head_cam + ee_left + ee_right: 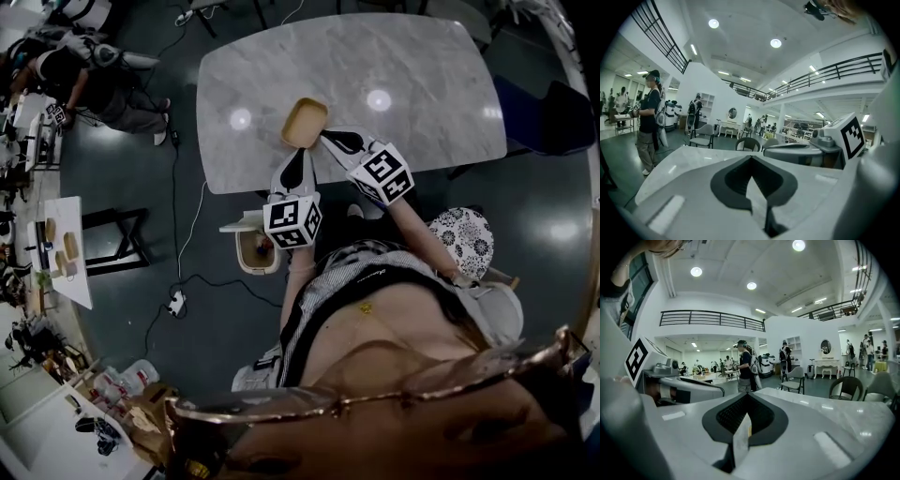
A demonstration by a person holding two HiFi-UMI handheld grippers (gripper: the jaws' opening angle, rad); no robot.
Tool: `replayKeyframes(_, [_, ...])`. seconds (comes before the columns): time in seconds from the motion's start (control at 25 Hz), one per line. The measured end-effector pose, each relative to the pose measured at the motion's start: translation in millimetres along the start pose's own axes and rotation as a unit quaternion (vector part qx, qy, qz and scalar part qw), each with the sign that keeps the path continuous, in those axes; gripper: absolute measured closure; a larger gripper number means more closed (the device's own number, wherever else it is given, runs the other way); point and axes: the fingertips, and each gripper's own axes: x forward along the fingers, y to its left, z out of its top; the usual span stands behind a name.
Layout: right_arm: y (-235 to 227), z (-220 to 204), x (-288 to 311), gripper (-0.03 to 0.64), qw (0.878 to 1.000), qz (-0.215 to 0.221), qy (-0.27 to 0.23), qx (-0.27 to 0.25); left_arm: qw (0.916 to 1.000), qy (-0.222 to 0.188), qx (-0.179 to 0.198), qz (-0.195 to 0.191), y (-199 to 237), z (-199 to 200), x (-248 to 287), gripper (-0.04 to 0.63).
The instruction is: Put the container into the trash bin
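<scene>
Head view: tan container (305,120) sits on the marble counter (412,84) near its near edge. The right hand-held gripper (330,138) is closed on a thin pale edge, apparently the container's right rim. The left hand-held gripper (300,157), jaws together, sits at the container's near rim. A beige trash bin (246,258) stands on the floor, near-left.

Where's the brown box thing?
In the head view, the shallow tan container is at the grey marble table's near edge, left of middle, pinched by the left gripper and right gripper.
</scene>
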Motion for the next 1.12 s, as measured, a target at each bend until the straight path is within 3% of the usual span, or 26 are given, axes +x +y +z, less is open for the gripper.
replayKeyframes(0.72, [-35.1,-12.0,75.0,0.591,0.990,-0.131,0.033,0.040,0.9950,0.026,0.033,-0.091,88.7,13.3,38.6,0.595])
replayKeyframes(1.12, [-61.7,-31.6,80.9,0.591,0.978,-0.190,0.078,0.041,0.9895,0.048,0.042,-0.130,100.8,5.1,51.0,0.595])
